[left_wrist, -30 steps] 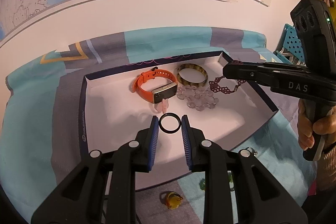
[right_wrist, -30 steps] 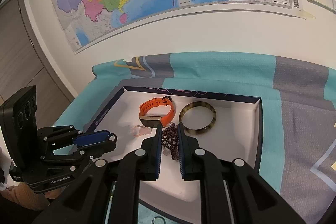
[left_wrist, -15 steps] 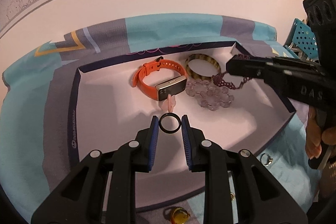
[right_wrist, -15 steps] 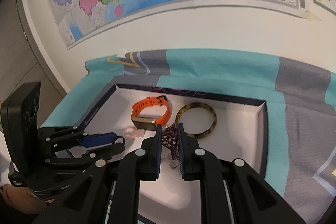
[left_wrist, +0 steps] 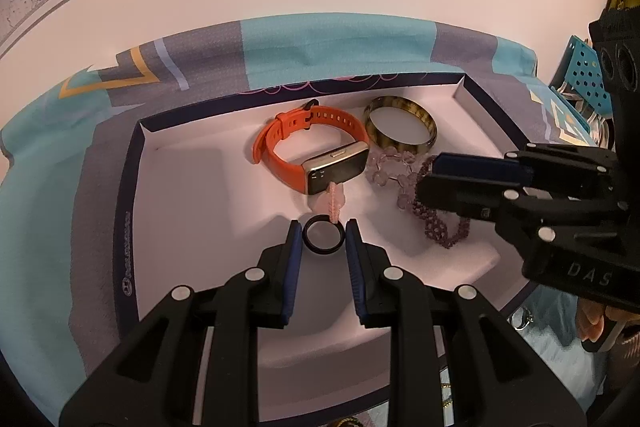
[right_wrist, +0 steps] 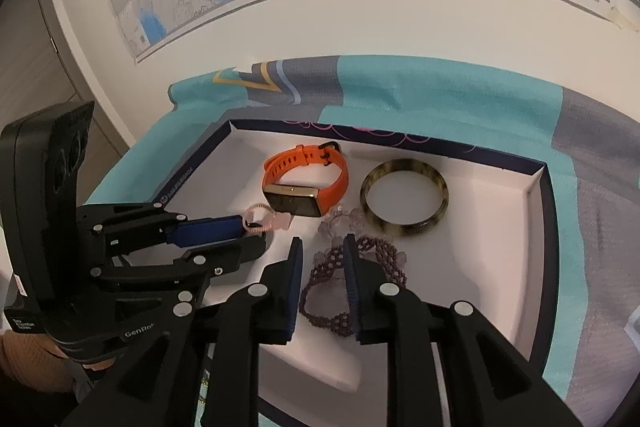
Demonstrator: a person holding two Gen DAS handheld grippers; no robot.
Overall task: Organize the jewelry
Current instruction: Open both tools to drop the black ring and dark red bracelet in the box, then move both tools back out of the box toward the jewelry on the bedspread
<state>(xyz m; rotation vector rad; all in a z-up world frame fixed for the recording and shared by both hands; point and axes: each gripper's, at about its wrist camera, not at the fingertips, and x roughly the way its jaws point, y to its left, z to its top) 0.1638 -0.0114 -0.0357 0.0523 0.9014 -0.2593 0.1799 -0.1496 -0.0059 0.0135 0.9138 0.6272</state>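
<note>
A white tray with a dark rim (left_wrist: 132,187) (right_wrist: 548,211) holds an orange watch (left_wrist: 312,151) (right_wrist: 308,183), a tortoiseshell bangle (left_wrist: 400,123) (right_wrist: 404,197), a clear bead bracelet (left_wrist: 390,167) (right_wrist: 340,223) and a pink coil tie (left_wrist: 334,203) (right_wrist: 260,217). My left gripper (left_wrist: 323,237) is shut on a black ring (left_wrist: 323,237), low over the tray. My right gripper (right_wrist: 322,259) has opened; the purple bead bracelet (right_wrist: 352,279) (left_wrist: 440,227) lies on the tray floor between its fingers.
The tray sits on a teal and grey cloth (left_wrist: 320,39) (right_wrist: 440,87) against a white wall with a map. A small silver ring (left_wrist: 520,319) lies on the cloth by the tray's right front corner. A blue perforated rack (left_wrist: 588,83) stands at far right.
My right gripper lowered the purple bracelet onto the tray and opened its jaws. My left gripper moved lower and closer to the watch, still holding the black ring.
</note>
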